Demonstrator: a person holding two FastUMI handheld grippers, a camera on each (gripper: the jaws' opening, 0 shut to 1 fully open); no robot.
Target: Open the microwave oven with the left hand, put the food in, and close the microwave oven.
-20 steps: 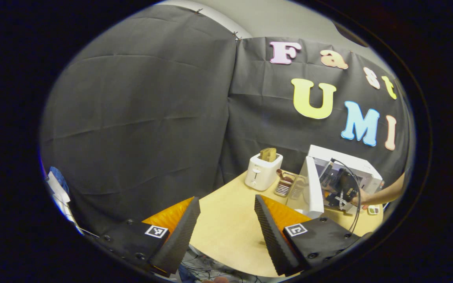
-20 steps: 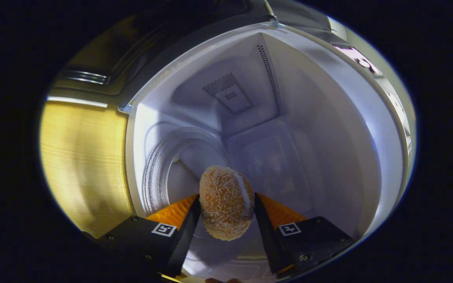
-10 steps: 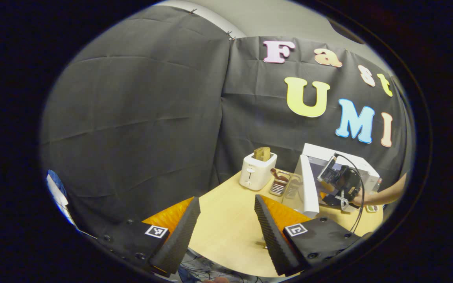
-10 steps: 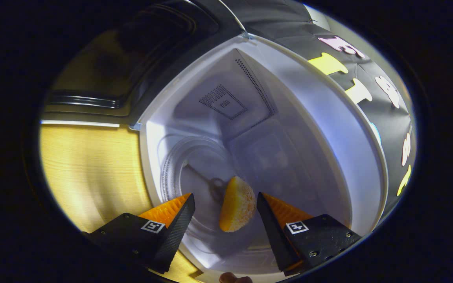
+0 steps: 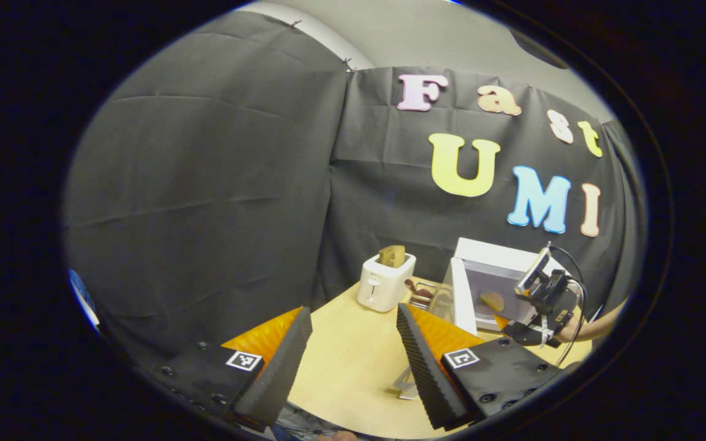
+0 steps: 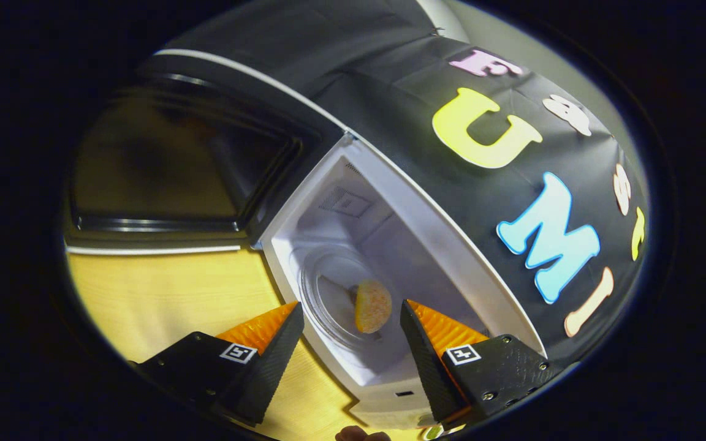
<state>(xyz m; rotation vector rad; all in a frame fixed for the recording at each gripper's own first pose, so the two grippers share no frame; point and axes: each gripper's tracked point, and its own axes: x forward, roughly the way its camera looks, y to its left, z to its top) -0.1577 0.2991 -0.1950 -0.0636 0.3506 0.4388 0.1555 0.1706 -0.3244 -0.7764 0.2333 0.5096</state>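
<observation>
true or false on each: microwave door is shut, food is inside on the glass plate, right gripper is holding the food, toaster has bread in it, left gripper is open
1. The microwave door is shut. False: it stands swung open.
2. The food lies inside on the glass plate. True.
3. The right gripper holds the food. False: it is open, outside the cavity, apart from the food.
4. The toaster has bread sticking out of it. True.
5. The left gripper is open. True: nothing lies between its fingers.
</observation>
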